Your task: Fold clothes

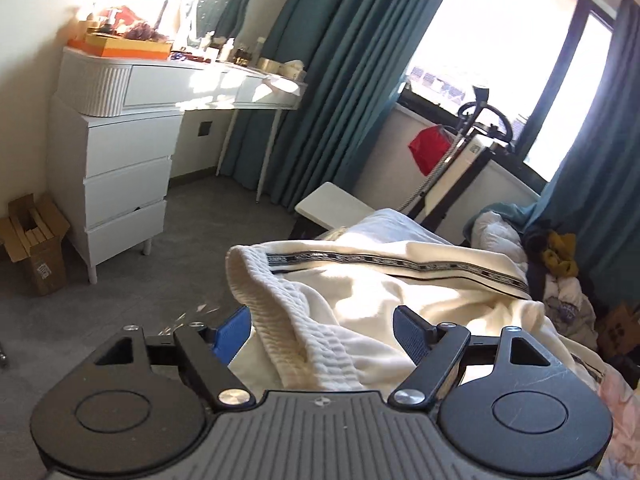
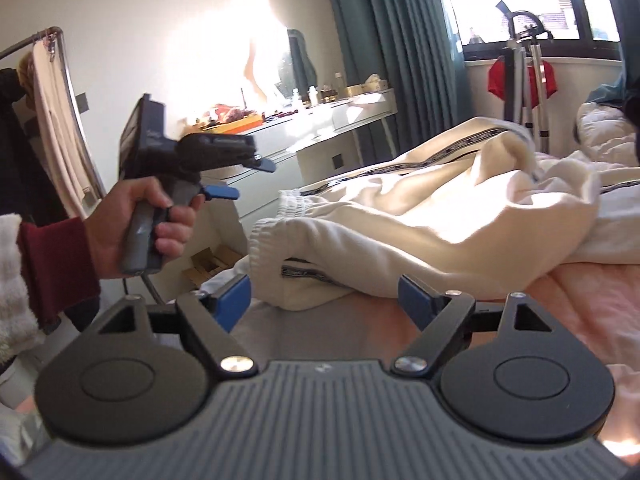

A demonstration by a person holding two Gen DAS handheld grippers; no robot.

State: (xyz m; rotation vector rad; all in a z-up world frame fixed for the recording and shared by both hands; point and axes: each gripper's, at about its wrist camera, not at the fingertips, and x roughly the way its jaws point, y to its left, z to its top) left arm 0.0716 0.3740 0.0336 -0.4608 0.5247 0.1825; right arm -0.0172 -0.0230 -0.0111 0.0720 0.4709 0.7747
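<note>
2 gaping grippers — left gripper [image 1: 322, 330], right gripper [image 2: 324, 300] — near cream trousers [image 2: 400, 216].

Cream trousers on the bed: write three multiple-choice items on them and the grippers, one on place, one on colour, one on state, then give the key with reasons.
1. Where do the cream trousers lie?
A. on the pink bedspread
B. on the white dresser
C. on the grey floor

2. What colour are the pads on the gripper fingers?
A. red
B. blue
C. yellow

3. How does the left gripper stand?
A. shut on the waistband
B. shut on nothing
C. open, gripping nothing

Key: 1 A, the right wrist view shows the cloth spread over the pink cover. 2 B, both views show blue pads. 3 C, in the right wrist view its fingers are spread in the air beside the waistband, apart from it; the right gripper is open too.
</note>
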